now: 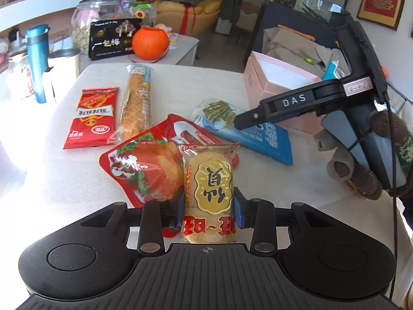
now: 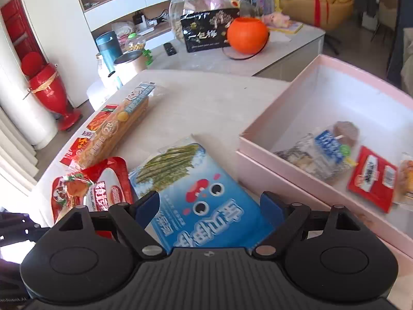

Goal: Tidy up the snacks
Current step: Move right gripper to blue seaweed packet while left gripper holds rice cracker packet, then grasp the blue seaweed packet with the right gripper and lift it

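The left claw (image 1: 209, 206) is clamped on a yellow rice-cracker packet (image 1: 208, 180), held upright between its blue pads above the desk (image 1: 180, 82). Beneath it a red meat-snack pouch (image 1: 149, 165) is seen, with a red spicy-strip packet (image 1: 91, 117) and a long biscuit pack (image 1: 136, 103) lying further out. The right claw (image 2: 209, 209) is spread wide, nothing gripped, its pads set either side of a blue seaweed bag (image 2: 204, 193) lying on the desk. Just beside that bag stands a pink box (image 2: 268, 121), in which several wrapped snacks (image 2: 371, 178) are already held.
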### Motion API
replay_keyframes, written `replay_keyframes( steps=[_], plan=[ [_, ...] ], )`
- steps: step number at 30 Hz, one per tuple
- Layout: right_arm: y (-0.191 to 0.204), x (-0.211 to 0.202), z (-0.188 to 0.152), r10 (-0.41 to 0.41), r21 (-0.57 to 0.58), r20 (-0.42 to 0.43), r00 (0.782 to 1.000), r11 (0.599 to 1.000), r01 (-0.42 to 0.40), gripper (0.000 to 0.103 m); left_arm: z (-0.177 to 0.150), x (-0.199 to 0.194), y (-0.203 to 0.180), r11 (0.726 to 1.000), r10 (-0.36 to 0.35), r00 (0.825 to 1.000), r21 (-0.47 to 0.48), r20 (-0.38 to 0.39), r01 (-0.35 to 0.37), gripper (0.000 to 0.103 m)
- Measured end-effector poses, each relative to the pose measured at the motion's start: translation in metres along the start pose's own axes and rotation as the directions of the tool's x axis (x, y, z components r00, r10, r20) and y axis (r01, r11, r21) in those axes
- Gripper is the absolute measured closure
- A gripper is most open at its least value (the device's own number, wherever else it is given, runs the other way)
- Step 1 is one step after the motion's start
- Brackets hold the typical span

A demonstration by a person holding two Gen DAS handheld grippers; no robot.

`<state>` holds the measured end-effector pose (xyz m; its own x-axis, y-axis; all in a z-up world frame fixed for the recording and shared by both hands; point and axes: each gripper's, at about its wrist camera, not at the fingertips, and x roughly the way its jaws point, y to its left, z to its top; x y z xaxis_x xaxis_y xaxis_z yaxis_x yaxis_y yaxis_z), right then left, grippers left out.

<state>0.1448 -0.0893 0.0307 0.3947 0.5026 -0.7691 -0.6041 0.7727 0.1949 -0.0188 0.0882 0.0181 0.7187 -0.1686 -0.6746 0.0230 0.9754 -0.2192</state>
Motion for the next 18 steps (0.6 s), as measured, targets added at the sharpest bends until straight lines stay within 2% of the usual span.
replay_keyframes(
  steps=[4, 8, 11, 13, 15, 18],
  plan=[
    [0.017, 0.020, 0.009, -0.036, -0.073, -0.026, 0.999, 0.997, 0.034, 0.011, -0.004, -0.001, 0.000, 1.000, -0.024, 1.000, -0.001, -0.010, 0.024, 0.062],
    [0.023, 0.014, 0.000, -0.006, -0.088, -0.047, 0.999, 0.996, 0.002, 0.011, -0.007, -0.001, -0.004, 0.999, -0.038, 0.999, 0.002, -0.013, 0.038, 0.062],
    [0.019, -0.004, -0.018, -0.002, -0.080, -0.061, 0.998, 0.997, -0.003, 0.017, -0.008, 0.001, -0.005, 0.999, -0.045, 0.999, 0.001, -0.012, 0.045, 0.062],
    [0.014, -0.021, -0.034, 0.006, -0.070, -0.075, 0.997, 0.997, -0.011, 0.028, -0.008, 0.003, -0.008, 0.999, -0.053, 0.998, 0.004, -0.014, 0.053, 0.062],
    [0.011, -0.036, -0.050, -0.002, -0.069, -0.090, 0.996, 0.998, -0.004, 0.030, -0.008, 0.006, -0.014, 0.998, -0.068, 0.997, 0.015, -0.022, 0.069, 0.062],
    [0.007, -0.055, -0.070, -0.018, -0.069, -0.114, 0.993, 0.998, 0.010, 0.029, -0.011, 0.009, -0.026, 0.997, -0.037, 0.999, 0.062, -0.016, 0.038, 0.062]
  ],
)
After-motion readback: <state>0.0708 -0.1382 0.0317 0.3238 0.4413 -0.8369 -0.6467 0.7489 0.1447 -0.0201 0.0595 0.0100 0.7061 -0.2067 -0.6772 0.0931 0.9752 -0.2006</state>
